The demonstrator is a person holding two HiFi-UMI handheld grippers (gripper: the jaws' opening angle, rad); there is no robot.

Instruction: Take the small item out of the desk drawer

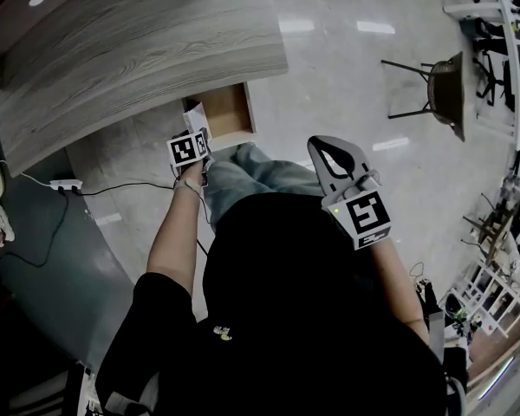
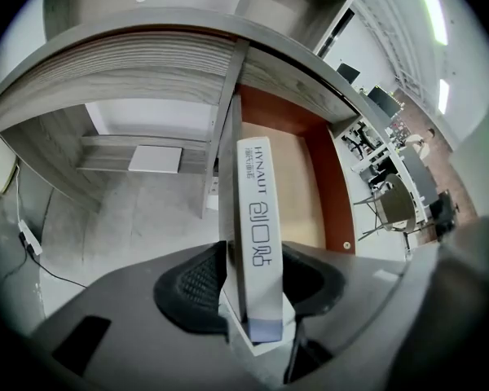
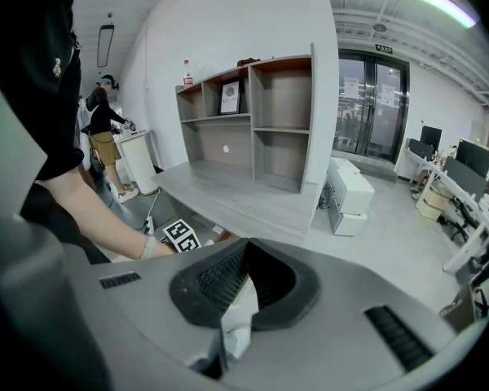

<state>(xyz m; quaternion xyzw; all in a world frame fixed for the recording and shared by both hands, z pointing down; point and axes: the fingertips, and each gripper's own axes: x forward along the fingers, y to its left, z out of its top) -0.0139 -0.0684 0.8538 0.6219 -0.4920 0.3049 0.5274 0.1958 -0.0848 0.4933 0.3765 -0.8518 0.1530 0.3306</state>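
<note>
**With the drawer pulled out, the left gripper has the white box**

While the desk drawer [image 1: 230, 111] stands open beneath the grey wood-grain desk [image 1: 139, 68], the left gripper [image 1: 195, 121] points steeply down at its left side. Seen from the left gripper view, a slim white box [image 2: 257, 218] printed "HYNAUT" stands on edge between the two jaws. The dark ribbed pads [image 2: 197, 282] are closed in against its two broad faces, partway shut and gripping it. Beyond the box lie the drawer's pale floor and its red-brown wall. Whether the box's far end rests on that floor cannot be told.

Held well apart, above the person's lap, the right gripper [image 1: 322, 152] has its jaws closed tip to tip. A crumpled white scrap [image 3: 238, 312] is caught between its pads near their base. Its camera looks across the desk at an open shelf unit [image 3: 261, 120], with the left gripper's marker cube below.

A white power strip [image 1: 67, 184] lies on the floor left of the desk, and a chair [image 1: 442, 89] stands well off to the right.
</note>
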